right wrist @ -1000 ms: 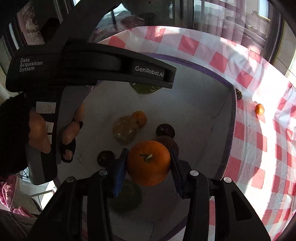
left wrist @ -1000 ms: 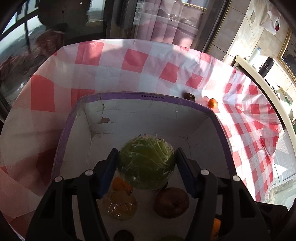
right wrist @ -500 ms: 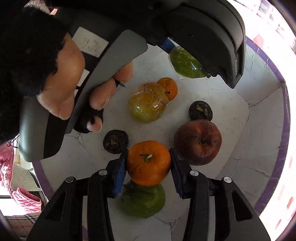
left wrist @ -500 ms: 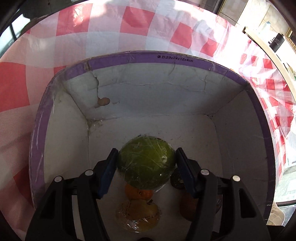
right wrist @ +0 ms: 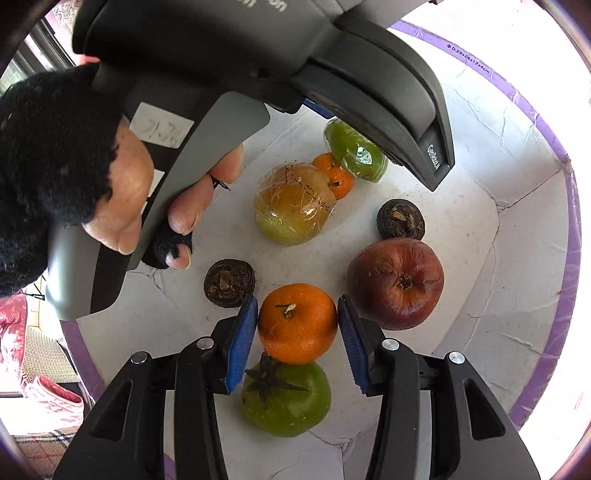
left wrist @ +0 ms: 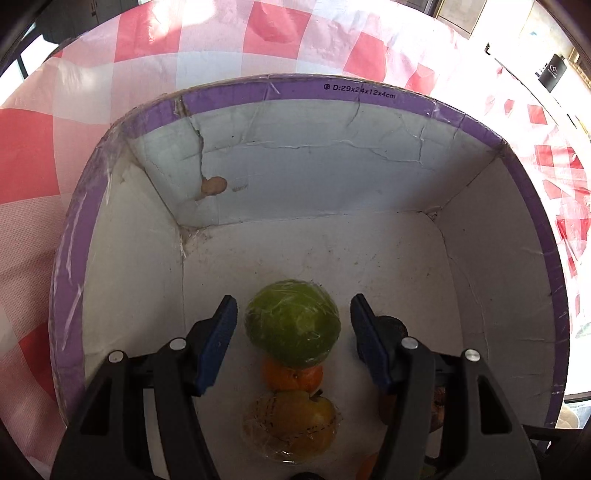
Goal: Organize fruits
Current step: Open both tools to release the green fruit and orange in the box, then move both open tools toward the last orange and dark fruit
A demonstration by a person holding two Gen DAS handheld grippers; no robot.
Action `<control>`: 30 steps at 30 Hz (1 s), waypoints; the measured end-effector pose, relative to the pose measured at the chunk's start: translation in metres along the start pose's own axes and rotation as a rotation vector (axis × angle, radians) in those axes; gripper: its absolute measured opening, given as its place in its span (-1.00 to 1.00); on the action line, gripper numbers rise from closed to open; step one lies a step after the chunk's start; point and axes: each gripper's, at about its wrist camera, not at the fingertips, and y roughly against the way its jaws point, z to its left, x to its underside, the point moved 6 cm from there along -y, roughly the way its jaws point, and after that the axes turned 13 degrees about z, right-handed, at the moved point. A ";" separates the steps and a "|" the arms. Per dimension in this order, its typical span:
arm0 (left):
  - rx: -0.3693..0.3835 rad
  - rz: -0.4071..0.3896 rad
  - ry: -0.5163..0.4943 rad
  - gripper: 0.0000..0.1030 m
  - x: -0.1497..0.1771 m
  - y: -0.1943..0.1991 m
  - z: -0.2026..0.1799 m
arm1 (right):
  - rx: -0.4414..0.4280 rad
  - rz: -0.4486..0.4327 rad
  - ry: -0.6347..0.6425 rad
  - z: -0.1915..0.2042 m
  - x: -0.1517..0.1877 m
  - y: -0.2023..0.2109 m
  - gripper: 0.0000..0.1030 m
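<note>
With both sets of fingers parting inside the box, left gripper clear of the wrapped green fruit and right gripper opening around the orange (seemingly just freed), either fruit could roll and knock neighbours.

Sunlit red-and-white checked tablecloth covers the table; a window stands behind.

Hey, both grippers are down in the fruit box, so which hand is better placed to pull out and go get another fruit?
Left, probably. The left gripper stands clear of the wrapped green fruit, with gaps on both sides. The right gripper is only now opening, its pads close against the orange.
</note>
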 end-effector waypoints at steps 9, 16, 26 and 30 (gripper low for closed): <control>-0.037 -0.053 -0.051 0.73 -0.005 0.022 -0.013 | -0.080 -0.148 -0.061 -0.008 0.018 0.031 0.24; -0.092 -0.102 0.018 0.95 -0.007 0.034 -0.022 | -0.139 -0.335 -0.116 -0.049 0.051 0.092 0.33; -0.190 -0.249 0.209 0.95 -0.001 0.080 -0.025 | -0.127 -0.496 -0.458 -0.184 0.094 0.121 0.43; -0.087 -0.323 0.331 0.95 -0.002 0.105 -0.036 | -0.085 -0.449 -0.581 -0.240 0.117 0.097 0.43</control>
